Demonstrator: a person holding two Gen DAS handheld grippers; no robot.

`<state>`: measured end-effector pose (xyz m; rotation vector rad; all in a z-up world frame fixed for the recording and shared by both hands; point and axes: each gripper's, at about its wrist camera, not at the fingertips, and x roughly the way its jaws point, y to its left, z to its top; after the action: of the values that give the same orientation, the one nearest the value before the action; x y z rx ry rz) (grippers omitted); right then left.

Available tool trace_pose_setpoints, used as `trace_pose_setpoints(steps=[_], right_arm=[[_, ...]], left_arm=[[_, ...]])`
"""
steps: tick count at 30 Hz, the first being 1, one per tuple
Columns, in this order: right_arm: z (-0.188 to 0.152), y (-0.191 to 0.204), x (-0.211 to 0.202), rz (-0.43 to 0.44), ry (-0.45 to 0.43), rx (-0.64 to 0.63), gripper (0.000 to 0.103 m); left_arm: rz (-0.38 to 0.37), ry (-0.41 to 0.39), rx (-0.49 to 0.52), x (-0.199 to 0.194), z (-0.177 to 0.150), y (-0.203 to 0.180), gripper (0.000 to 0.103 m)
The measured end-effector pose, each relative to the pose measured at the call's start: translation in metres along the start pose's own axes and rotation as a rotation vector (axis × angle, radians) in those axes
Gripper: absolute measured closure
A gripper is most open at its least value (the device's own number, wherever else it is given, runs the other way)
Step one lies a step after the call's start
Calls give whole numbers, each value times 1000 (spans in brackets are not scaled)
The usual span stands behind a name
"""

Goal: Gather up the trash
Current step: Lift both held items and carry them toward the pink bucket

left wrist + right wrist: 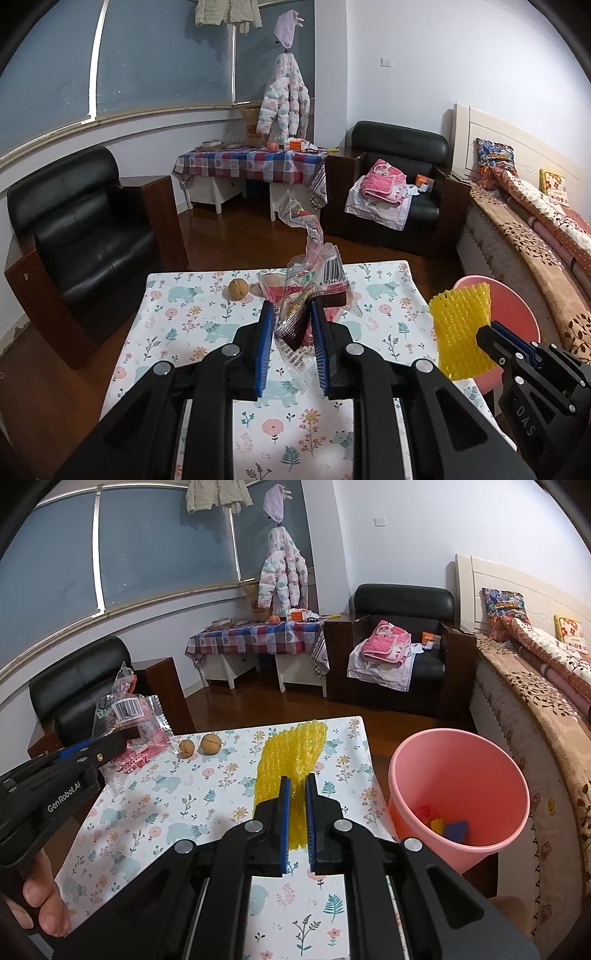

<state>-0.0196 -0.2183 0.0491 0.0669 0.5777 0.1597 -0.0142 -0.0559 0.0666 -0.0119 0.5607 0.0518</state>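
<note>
Left wrist view: the bench [207, 325], under a floral cloth, ends at a far edge with bare wooden floor beyond it, up to two black armchairs. The left tongs [292, 314] are clamped on a crumpled clear snack wrapper [314, 280], which rises from between the blue pads, its long axis running up and away and its loose tail curling above the far edge. A walnut [238, 289] lies on the cloth to the left, apart from the wrapper. At right, the right tongs [491, 332] hold a yellow foam net [460, 325] upright before a pink bin [517, 314].

Right wrist view: the right tongs [298, 781] are clamped together on the yellow foam net [295, 753], which stretches straight ahead over the bench [184, 812]. The pink bin [458, 794] stands just beside the bench's right edge, mouth open, with scraps inside. At left, the left tongs [122, 740] hold the wrapper [133, 716] above the left edge, near two walnuts [199, 746].
</note>
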Motion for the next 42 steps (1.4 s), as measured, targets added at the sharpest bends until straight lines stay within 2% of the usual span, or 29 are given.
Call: trace_pose_setpoints(steps=[20,42], right_arm=[[1,-4,3,-21,19,7,95],[-2,-6,5,-25,30,6,95]], left_arm=[[-47,8,19,6,0,-9,83],[-59,12,27,7,-1,-17,82]])
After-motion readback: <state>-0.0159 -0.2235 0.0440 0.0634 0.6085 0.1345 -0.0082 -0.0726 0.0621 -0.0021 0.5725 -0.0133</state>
